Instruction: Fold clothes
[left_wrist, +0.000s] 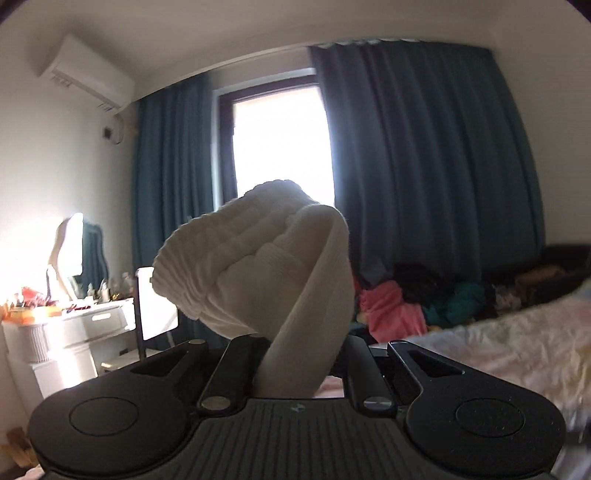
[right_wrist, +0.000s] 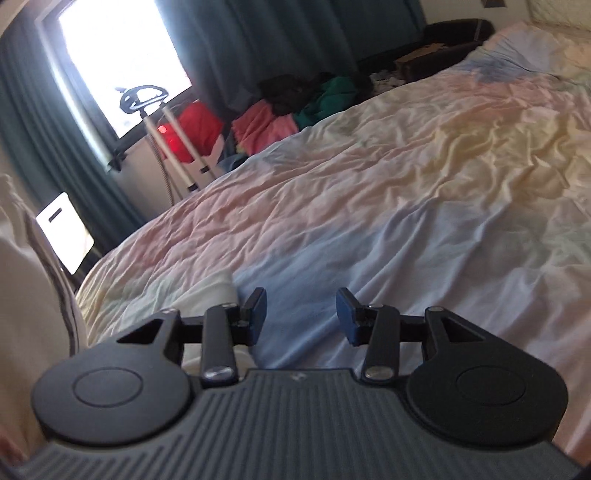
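The left gripper (left_wrist: 299, 354) is clamped on a white knit (left_wrist: 258, 266), held in the air, its bunched end flopping over toward the window (left_wrist: 280, 147). It should be lowered flat onto the bed (right_wrist: 406, 184) before folding, I judge. The right gripper (right_wrist: 301, 314), jaws apart and empty, hovers low over the sheet, angled toward the far clothes pile (right_wrist: 295, 107).

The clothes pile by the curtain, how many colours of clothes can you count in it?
Judged from the right wrist view; the pile is jumbled, so counts are by colour patch:
Red cloth: 1
Pink cloth: 1
Black cloth: 1
Green cloth: 1
Total: 4 colours
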